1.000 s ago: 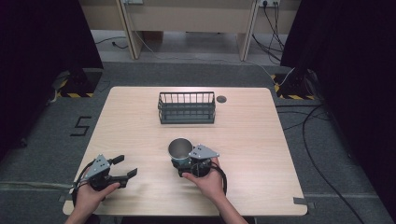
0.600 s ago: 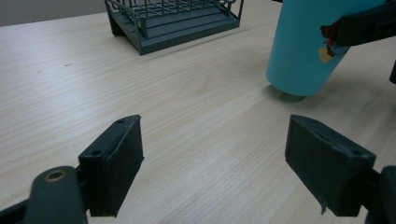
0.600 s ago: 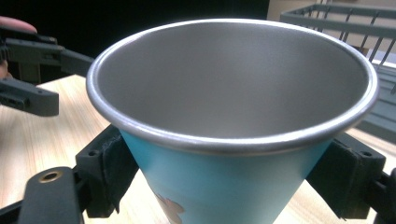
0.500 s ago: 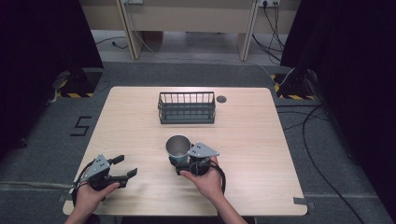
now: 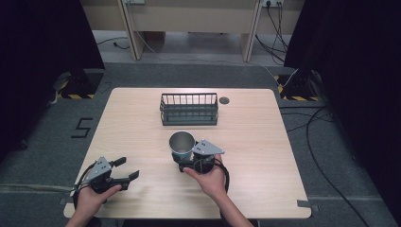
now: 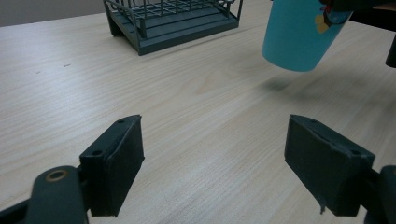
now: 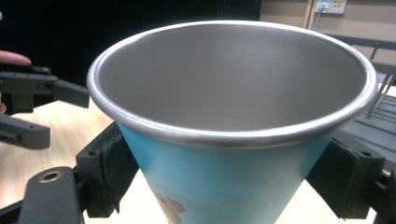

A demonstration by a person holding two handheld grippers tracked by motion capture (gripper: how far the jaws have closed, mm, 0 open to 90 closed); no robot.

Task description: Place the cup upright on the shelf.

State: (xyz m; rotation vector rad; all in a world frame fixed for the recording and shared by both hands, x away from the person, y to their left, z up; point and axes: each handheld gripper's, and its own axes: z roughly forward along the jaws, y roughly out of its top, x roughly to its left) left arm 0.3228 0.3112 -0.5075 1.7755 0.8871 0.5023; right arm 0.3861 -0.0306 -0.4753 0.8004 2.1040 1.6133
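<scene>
A blue cup (image 5: 182, 144) with a bare metal inside hangs upright just above the wooden table (image 5: 255, 142), casting a shadow on it. My right gripper (image 5: 184, 158) is shut on the cup's lower wall, one pad on each side. In the right gripper view the cup (image 7: 233, 116) sits between the jaws of the right gripper (image 7: 233, 186). My left gripper (image 5: 127, 168) rests open near the front left corner, with nothing between its jaws. The left gripper view looks past the left gripper (image 6: 212, 163) to the cup (image 6: 299, 35) at the upper right.
A dark wire rack (image 5: 189, 109) stands at the back middle of the table, also seen as the rack (image 6: 177, 18) in the left gripper view. A small dark round hole (image 5: 224, 100) lies to the right of the rack. Cables run over the floor at the right.
The right gripper has lifted the cup slightly, shifting it a little toward the rack. The left gripper has stayed in place, open.
</scene>
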